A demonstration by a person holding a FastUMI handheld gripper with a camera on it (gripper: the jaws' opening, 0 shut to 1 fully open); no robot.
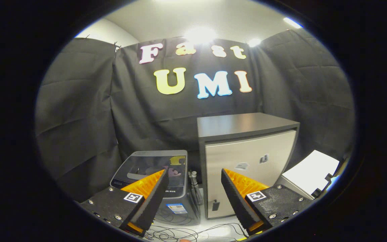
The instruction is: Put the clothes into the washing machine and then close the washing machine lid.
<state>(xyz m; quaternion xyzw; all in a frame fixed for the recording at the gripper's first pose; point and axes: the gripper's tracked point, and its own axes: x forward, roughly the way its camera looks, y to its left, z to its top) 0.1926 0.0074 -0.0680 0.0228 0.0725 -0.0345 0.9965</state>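
Grey cabinet [247, 158] stands beyond the fingers, door closed. Washing machine [153, 181] just left of it, beyond the left finger, dark see-through lid [153, 166] down. White box [311, 176] right of cabinet. Gripper [193, 174] spread wide, holding nothing. Thin wires [186, 232] on the floor below.

We see a pale floor [210, 232] carrying everything. On it, at 11 o'clock beyond our spread, empty fingers, stands the washing machine [160, 185], lid down. Just right of it, at 1 o'clock, a grey cabinet [247, 158]. Thin dark cables [186, 232] trail loose at 6 o'clock.
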